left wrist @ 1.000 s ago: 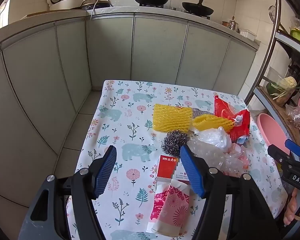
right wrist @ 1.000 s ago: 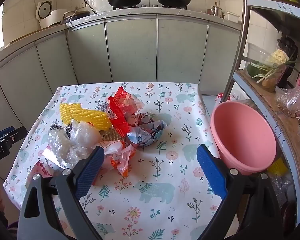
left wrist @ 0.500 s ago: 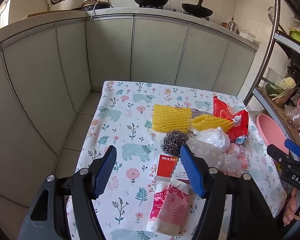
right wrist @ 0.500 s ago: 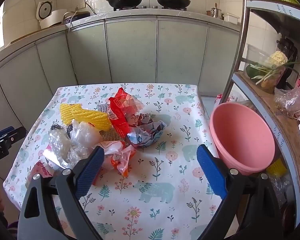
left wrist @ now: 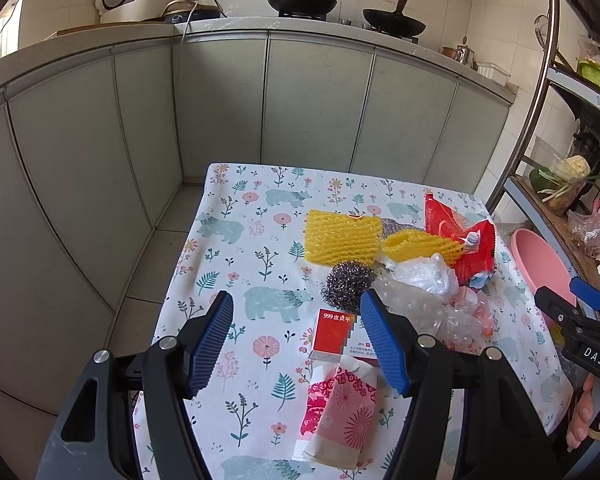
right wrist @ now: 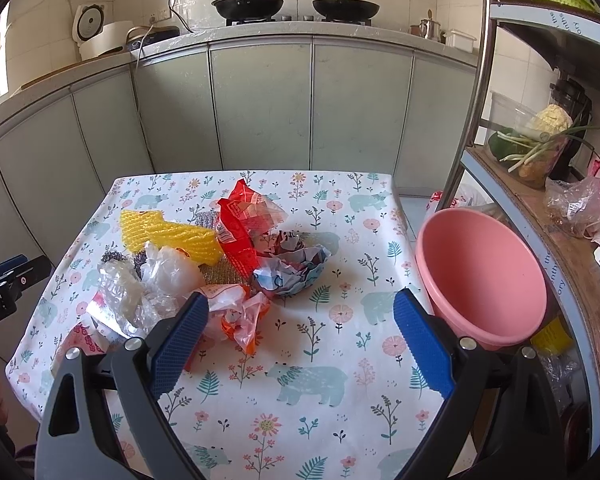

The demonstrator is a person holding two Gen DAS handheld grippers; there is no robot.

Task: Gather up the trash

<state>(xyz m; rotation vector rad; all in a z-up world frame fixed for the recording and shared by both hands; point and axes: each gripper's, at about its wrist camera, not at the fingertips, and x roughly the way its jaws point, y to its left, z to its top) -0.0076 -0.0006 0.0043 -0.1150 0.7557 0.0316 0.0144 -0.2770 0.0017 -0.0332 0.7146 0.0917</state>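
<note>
A pile of trash lies on the floral tablecloth [left wrist: 260,264]: yellow foam netting [left wrist: 342,236], a steel scourer [left wrist: 348,284], clear plastic bags [left wrist: 420,292], a red wrapper [left wrist: 468,240], a red and white box [left wrist: 334,332] and a pink paper cup [left wrist: 340,412]. The right wrist view shows the netting [right wrist: 168,232], the red wrapper [right wrist: 240,236], a crumpled printed wrapper [right wrist: 296,268] and an orange bag [right wrist: 236,312]. My left gripper [left wrist: 296,340] is open above the near left part of the table. My right gripper [right wrist: 300,344] is open above the near right part. Both are empty.
A pink basin [right wrist: 484,280] stands off the table's right edge, below a metal shelf rack [right wrist: 540,200] with vegetables and bags. Grey kitchen cabinets [left wrist: 300,100] with woks on top stand behind the table. Tiled floor [left wrist: 156,256] lies to the left.
Both grippers stay open and almost still; the views shift only very slightly. No trash has moved.
</note>
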